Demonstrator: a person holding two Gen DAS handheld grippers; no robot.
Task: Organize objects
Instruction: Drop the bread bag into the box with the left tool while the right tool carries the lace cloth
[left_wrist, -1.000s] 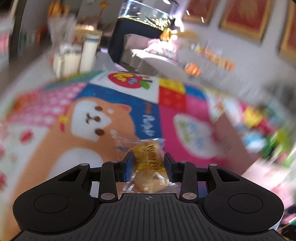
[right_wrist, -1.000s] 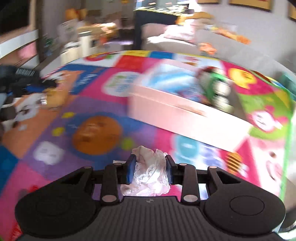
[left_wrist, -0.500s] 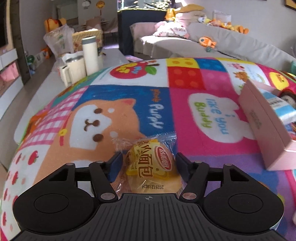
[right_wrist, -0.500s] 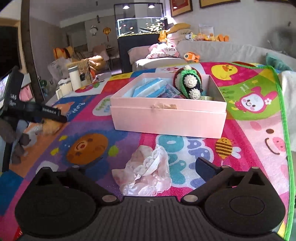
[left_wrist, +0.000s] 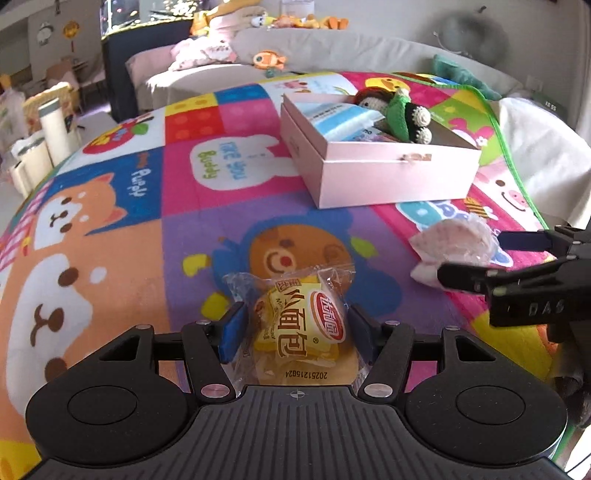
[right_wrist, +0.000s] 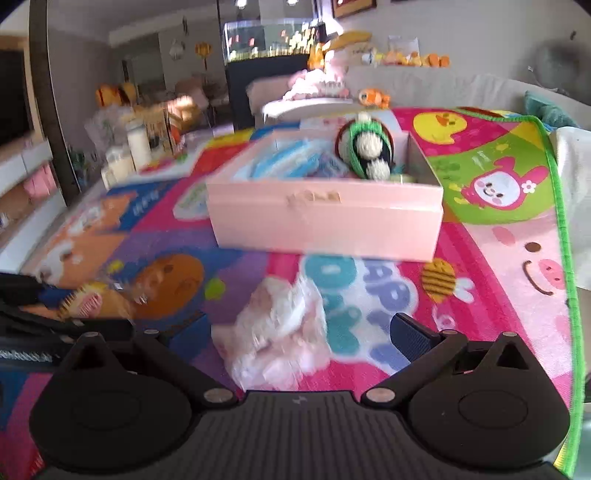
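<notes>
1. The left gripper (left_wrist: 295, 326) has opened up! A second ago it was clamped on the bread packet (left_wrist: 295, 321); now the blue pads stand just off the wrapper's sides, which bulge between them, and the packet lies on the play mat (left_wrist: 110, 258).
2. The right gripper (right_wrist: 299, 334) has let go too: its fingers are spread wide around the pink crinkly bundle (right_wrist: 277, 332), which sits on the mat in front of the pink box (right_wrist: 325, 225).
3. By the look of it, neither item has reached the box yet, so both need re-grasping.
4. The packet is clear film, yellow print, a red oval logo, and soft bread inside. The bundle looks thin, crumpled and translucent. The box already holds a crocheted toy (right_wrist: 365, 151) and blue-white packs (left_wrist: 343, 118).
</notes>
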